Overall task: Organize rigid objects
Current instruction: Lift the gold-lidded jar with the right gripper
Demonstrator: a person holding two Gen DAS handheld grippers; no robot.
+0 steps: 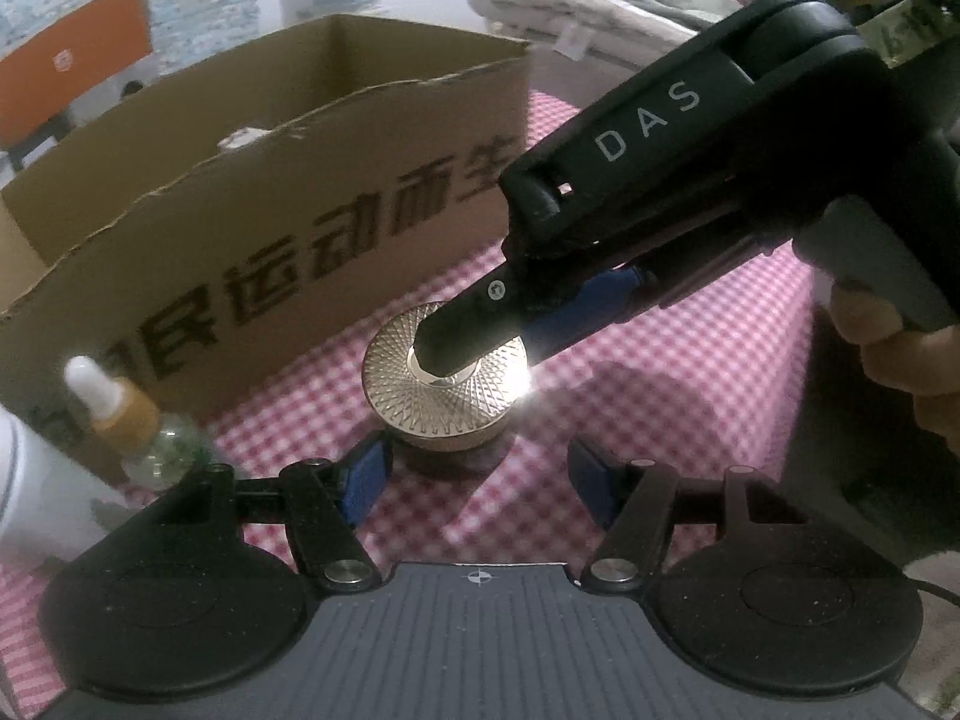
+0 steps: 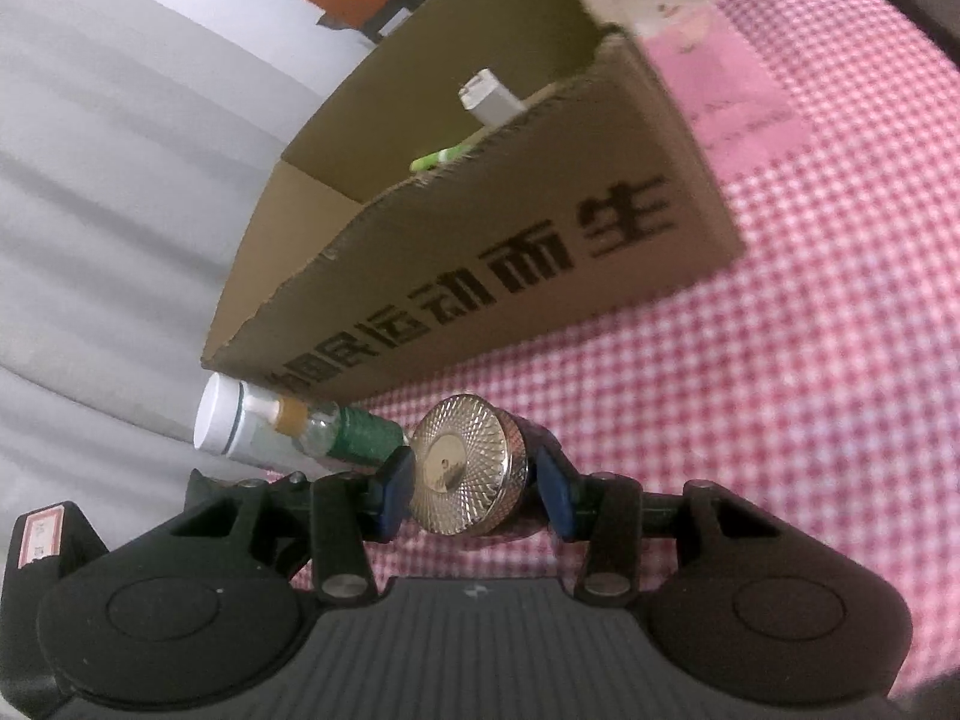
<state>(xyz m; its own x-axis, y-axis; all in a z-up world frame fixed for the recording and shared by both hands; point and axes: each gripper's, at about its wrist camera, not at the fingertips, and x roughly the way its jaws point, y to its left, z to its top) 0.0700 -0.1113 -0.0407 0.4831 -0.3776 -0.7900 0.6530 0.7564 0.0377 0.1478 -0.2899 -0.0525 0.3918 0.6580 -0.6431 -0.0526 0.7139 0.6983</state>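
Right gripper (image 2: pixel 474 489) pinches gold-lidded jar (image 2: pixel 465 468) | left gripper (image 1: pixel 477 474) fingers spread, empty | risk: smooth round lid slips free before cardboard box (image 2: pixel 540 228); judged.

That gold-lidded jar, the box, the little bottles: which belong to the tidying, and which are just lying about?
In the job:
gold-lidded jar
cardboard box
dropper bottle
white bottle

Lying about:
checked cloth
folded laundry
orange chair
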